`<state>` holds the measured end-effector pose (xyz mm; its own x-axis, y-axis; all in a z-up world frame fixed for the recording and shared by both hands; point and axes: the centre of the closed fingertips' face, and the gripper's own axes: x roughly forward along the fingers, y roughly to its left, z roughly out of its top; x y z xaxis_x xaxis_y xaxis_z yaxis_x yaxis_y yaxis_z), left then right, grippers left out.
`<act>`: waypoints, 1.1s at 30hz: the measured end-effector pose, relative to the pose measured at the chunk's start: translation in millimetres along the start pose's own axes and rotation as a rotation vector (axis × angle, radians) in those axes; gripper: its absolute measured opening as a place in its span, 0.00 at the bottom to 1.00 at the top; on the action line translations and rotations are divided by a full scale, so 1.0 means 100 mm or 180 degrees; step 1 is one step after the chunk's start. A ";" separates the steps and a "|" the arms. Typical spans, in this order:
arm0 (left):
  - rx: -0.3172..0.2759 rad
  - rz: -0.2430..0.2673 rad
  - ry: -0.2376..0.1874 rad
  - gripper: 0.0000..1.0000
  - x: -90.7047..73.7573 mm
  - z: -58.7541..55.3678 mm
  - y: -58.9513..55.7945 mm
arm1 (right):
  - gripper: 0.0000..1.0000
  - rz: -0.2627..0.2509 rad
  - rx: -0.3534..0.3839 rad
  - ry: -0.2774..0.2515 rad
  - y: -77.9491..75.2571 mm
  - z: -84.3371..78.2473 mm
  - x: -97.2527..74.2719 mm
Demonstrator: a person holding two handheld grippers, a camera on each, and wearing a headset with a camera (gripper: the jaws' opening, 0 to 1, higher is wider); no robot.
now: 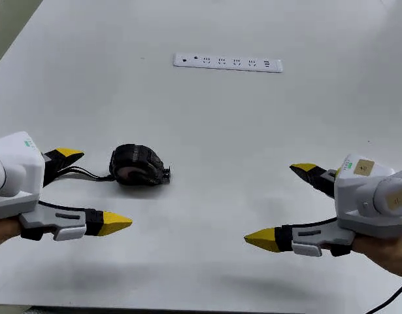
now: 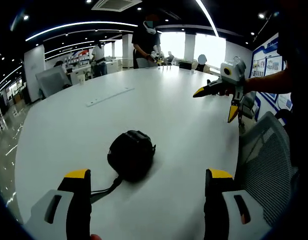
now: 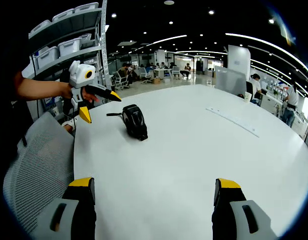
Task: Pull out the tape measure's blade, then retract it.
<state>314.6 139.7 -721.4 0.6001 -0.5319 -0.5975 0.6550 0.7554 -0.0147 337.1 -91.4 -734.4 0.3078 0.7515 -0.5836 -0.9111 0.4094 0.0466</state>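
the task is at its very start: the tape measure lies on the white table with no blade drawn out, and nothing grips it. it sits just ahead of the left gripper, and a dark strap trails from the case back toward that gripper's far jaw. the left gripper's jaws are spread wide and hold nothing; in the left gripper view the case lies between their tips and a little beyond. the right gripper hovers well apart on the other side, its jaws likewise wide and empty. a power strip lies farther back, out of the way. the next move probably calls for the left gripper to slide forward and close on the rounded case to pin it, while the right gripper comes across to pinch the small hook, which seems to face its way. that hook is tiny, so the pinch needs care, and the pull should run straight or the case may twist free.
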 end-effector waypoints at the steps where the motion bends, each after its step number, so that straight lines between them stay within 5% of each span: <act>1: 0.0010 -0.0013 0.0010 0.91 0.02 0.00 0.01 | 0.99 0.0012 -0.0011 0.0004 -0.01 0.00 0.01; 13: 0.0057 -0.0135 0.0073 0.84 0.14 0.06 0.12 | 0.97 0.0173 -0.0189 0.0055 -0.06 0.08 0.19; 33: 0.0397 -0.0451 0.0318 0.65 0.33 0.03 0.22 | 0.91 0.0545 -0.0521 0.0153 -0.08 0.19 0.60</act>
<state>350.4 138.1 -739.1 0.4535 -0.5843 -0.6730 0.7852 0.6192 -0.0086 368.0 -40.0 -754.3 0.1353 0.7755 -0.6166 -0.9824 0.1860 0.0184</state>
